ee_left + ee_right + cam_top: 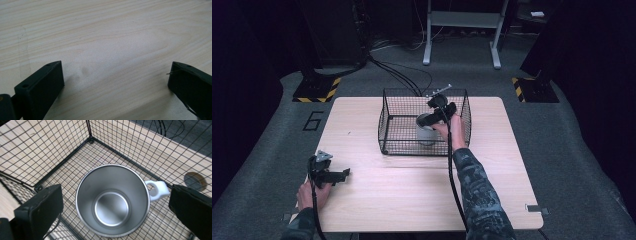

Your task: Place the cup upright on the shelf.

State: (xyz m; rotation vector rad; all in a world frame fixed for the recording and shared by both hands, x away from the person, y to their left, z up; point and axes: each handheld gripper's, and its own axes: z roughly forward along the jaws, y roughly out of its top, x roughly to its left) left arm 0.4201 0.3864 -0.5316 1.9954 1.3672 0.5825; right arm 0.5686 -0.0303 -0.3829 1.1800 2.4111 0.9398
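Two grippers at one pale wooden table (412,195). Left gripper (343,174) low at the near left corner, in the person's left hand (309,194), jaws spread wide over bare wood grain in the left gripper view, nothing between them. Right gripper (433,119) up over the black wire basket (394,125) at the table's far middle, held in the right hand (453,127), cable trailing back along the patterned sleeve (477,192). Jaws wide apart there too, seen in the right gripper view straddling a steel mug (113,199) from above without touching it: one jaw off the rim on one side, the other just beyond the white handle (157,189). Mug upright on the basket floor, empty, shiny inside, handle pointing toward a basket wall. Round hole (194,180) in the tabletop just outside that wall. Beyond the table: grey carpet, black cables (404,75), a grey metal stand (462,30), yellow-and-black striped base plates (319,90), a "6" (313,120) marked on the floor.
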